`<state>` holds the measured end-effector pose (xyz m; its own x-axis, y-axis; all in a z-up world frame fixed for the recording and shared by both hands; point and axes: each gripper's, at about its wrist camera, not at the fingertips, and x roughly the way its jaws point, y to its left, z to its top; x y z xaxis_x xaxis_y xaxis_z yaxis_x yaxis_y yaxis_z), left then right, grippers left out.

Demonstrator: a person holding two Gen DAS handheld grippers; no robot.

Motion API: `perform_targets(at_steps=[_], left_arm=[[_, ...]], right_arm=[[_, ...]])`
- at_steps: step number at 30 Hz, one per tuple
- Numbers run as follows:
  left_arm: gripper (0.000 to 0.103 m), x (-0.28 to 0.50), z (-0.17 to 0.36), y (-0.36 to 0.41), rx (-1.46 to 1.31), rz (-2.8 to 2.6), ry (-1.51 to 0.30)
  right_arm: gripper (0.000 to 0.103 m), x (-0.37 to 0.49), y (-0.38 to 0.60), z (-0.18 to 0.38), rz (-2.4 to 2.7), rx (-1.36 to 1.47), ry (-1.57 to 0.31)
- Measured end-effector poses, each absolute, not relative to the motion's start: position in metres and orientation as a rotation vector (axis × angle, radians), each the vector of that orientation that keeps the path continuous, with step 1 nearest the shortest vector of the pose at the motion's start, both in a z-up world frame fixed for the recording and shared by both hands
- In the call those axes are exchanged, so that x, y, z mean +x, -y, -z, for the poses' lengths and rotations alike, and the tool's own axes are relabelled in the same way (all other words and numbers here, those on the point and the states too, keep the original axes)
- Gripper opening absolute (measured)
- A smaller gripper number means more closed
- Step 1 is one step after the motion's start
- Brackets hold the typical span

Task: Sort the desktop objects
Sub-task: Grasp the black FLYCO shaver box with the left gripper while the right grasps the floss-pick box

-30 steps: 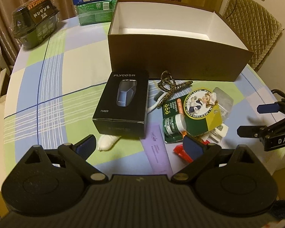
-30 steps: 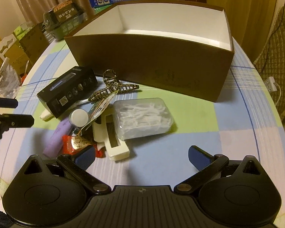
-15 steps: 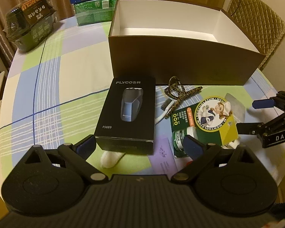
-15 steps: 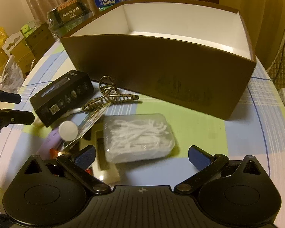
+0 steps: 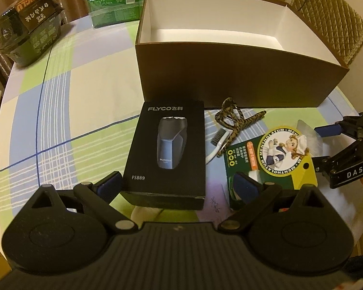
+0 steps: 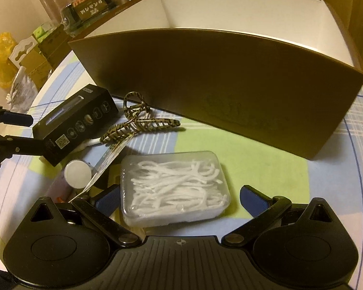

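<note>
The left gripper point(image 5: 176, 183) is spread wide and holds nothing. The near end of the black shaver box point(image 5: 168, 149) lies between its fingers, close to the left pad point(image 5: 110, 183) but not clearly touching it. The right pad point(image 5: 245, 187) sits over the near corner of the green card pack point(image 5: 271, 162). Just beyond the fingers, between box and pack, lies a white toothbrush point(image 5: 219, 142), and a leopard-print hair clip point(image 5: 237, 118) lies across its far end. Farther ahead stands the open brown carton point(image 5: 230, 79), its white inside bare as far as can be seen.

The right gripper point(image 6: 179, 200) is likewise wide open, gripping nothing. A clear floss-pick case point(image 6: 174, 186) lies between its fingers, its near left corner right by the left pad point(image 6: 107, 200), with a gap to the right pad point(image 6: 251, 200). Left of that finger stands a white-capped tube point(image 6: 77, 175) under the edge of the card pack. Beyond come the hair clip point(image 6: 138, 123) and, to the left, the shaver box point(image 6: 75, 123), then the carton wall point(image 6: 230, 96) ahead.
</note>
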<state>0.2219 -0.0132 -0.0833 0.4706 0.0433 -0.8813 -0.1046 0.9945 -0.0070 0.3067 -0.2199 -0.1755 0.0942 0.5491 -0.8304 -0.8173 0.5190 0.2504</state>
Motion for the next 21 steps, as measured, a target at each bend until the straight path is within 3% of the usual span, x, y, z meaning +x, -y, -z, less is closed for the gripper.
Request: perform_targets(at_steps=[3, 5, 21], left_arm=[[0.096, 0.226, 0.086, 0.011, -0.06, -0.085, -1.085], [0.096, 0.23, 0.088, 0.01, -0.056, -0.084, -1.09], [0.095, 0.26, 0.103, -0.001, -0.02, -0.025, -1.105]], right_arm=[[0.1, 0.308, 0.216, 0.178, -1.051, -0.316, -1.065], [0.086, 0.308, 0.216, 0.177, -1.076, -0.317, -1.052], [0.086, 0.329, 0.264, 0.153, -0.83, -0.204, -1.035]])
